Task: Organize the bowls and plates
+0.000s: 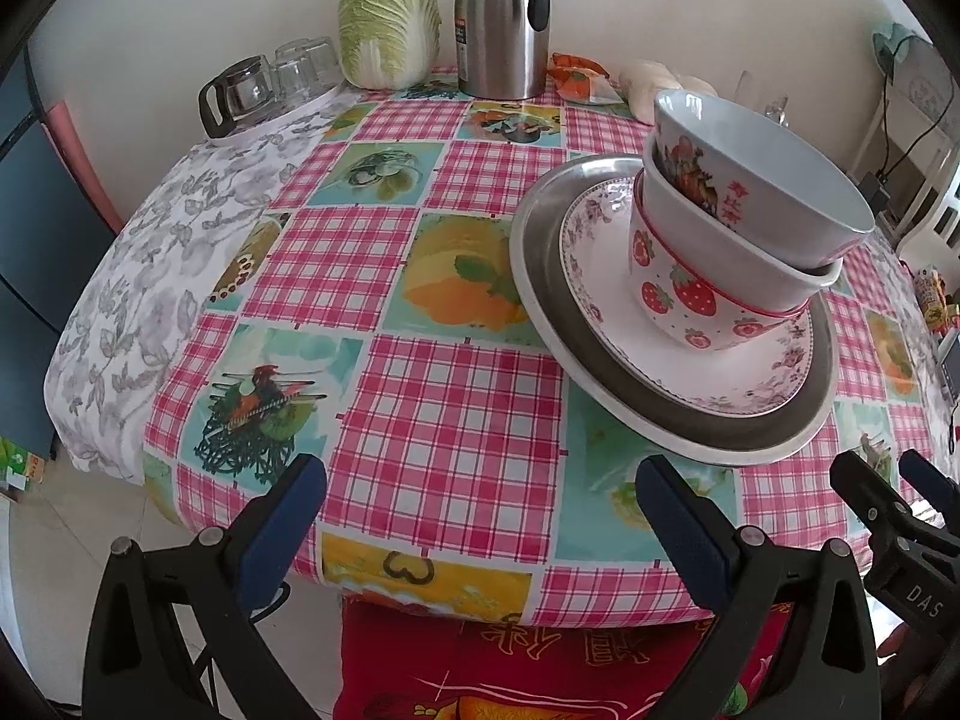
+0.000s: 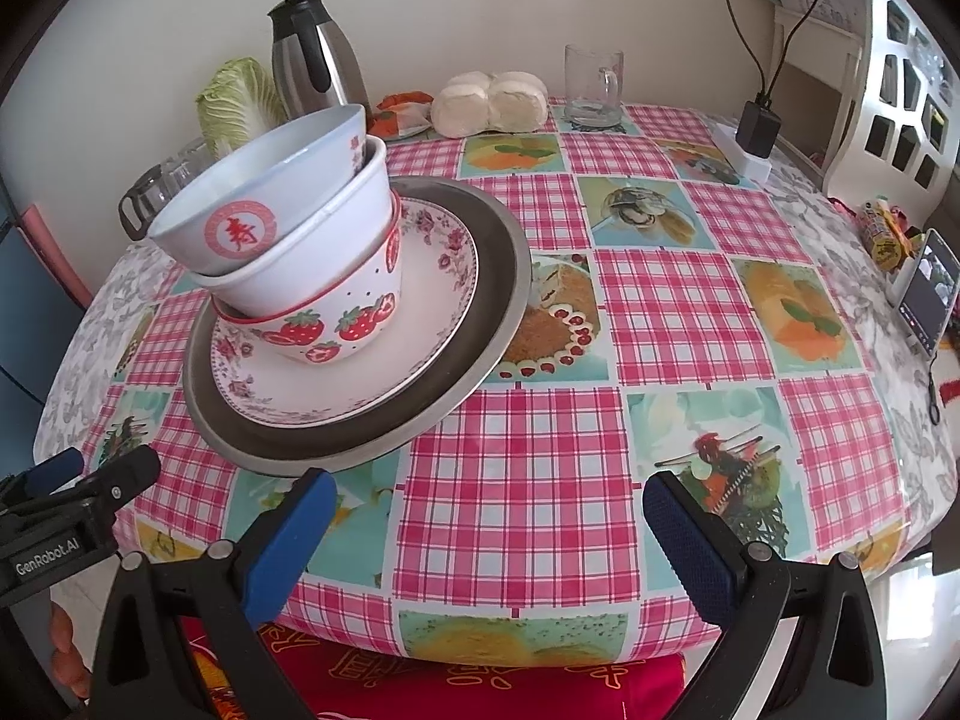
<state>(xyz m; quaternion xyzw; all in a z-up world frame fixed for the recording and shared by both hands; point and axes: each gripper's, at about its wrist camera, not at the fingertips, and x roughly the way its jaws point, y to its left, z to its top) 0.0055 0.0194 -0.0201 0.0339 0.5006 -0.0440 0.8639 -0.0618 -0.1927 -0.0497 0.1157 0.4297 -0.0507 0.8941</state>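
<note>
A stack stands on the checked tablecloth. At the bottom is a metal plate [image 1: 600, 360] [image 2: 468, 348]. On it lies a floral plate [image 1: 630, 354] [image 2: 432, 300]. On that sit three nested bowls: a strawberry bowl [image 1: 678, 294] [image 2: 348, 324], a white bowl [image 1: 720, 246] [image 2: 312, 246], and on top a tilted light-blue bowl [image 1: 774, 162] [image 2: 264, 192]. My left gripper [image 1: 480, 510] is open and empty at the table's front edge, left of the stack. My right gripper [image 2: 489, 516] is open and empty, right of the stack.
At the back stand a steel thermos [image 1: 501, 24] [image 2: 312, 60], a cabbage [image 1: 387, 30], a glass pot with glasses on a tray [image 1: 264, 90], buns [image 2: 489, 102] and a glass mug [image 2: 591, 84]. A phone [image 2: 927, 294] and a charger [image 2: 756, 132] are at the right.
</note>
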